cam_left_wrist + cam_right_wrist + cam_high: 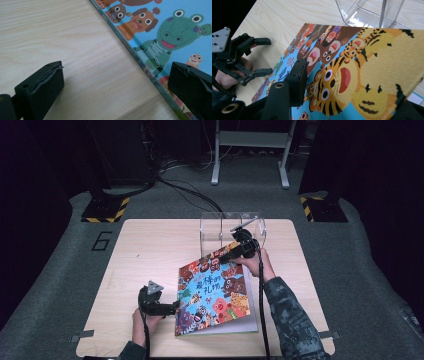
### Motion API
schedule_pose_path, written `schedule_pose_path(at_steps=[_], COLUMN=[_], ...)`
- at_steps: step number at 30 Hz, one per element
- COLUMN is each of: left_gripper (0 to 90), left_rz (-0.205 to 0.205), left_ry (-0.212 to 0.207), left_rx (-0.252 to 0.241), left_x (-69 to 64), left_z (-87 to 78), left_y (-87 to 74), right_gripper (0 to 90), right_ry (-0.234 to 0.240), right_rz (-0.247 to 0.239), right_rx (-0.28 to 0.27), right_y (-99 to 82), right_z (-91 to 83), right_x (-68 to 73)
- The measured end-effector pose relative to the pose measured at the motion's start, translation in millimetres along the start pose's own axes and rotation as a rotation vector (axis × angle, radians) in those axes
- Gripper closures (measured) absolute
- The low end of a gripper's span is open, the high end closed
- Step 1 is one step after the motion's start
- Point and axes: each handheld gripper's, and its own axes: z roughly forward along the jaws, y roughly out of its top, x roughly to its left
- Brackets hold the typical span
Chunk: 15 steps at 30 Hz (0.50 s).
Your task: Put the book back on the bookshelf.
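- Work in hand: handling a picture book (215, 292) on the wooden table (145, 255). The book lies at the near right of the table, turned at an angle, with its spine edge toward the left.
- Right gripper (231, 255): it sits at the far corner of the book, and the front cover (362, 75) is raised off the pages there. In the right gripper view one jaw lies on top of the cover and the other is hidden under it, so the tool appears to be clamped on the cover corner. White pages show under the lifted cover along the near right edge in the high view.
- Left gripper (172, 308): jaws spread wide, nothing between the pads. It rests low over the table just left of the book's spine edge (140, 62), one jaw over bare wood, the other over the cover.
- Clear acrylic stand (227, 227): set at the far side of the table, just beyond the book.
- Step judged: opening the cover, or lifting the book by that corner; which of the two cannot be told.
- Next move: keep a firm pinch on the cover. The left gripper is placed to steady the spine edge, so the book does not slide while the cover comes up.
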Motion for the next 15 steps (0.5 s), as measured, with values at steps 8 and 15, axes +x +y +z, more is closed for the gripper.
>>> schedule_pose_path(at_steps=[8, 15], left_gripper=[0.4, 0.4], left_rz=[0.002, 0.003], left_ry=[-0.002, -0.003], left_rx=[0.000, 0.000], left_x=[0.1, 0.2], left_z=[0.0, 0.0], left_y=[0.0, 0.0], right_gripper=[56.1, 58.9], right_ry=[0.002, 0.010], right_rz=[-0.018, -0.040], right_rx=[-0.009, -0.023], right_y=[3.3, 1.7], right_z=[-1.6, -2.9], right_x=[3.9, 3.6])
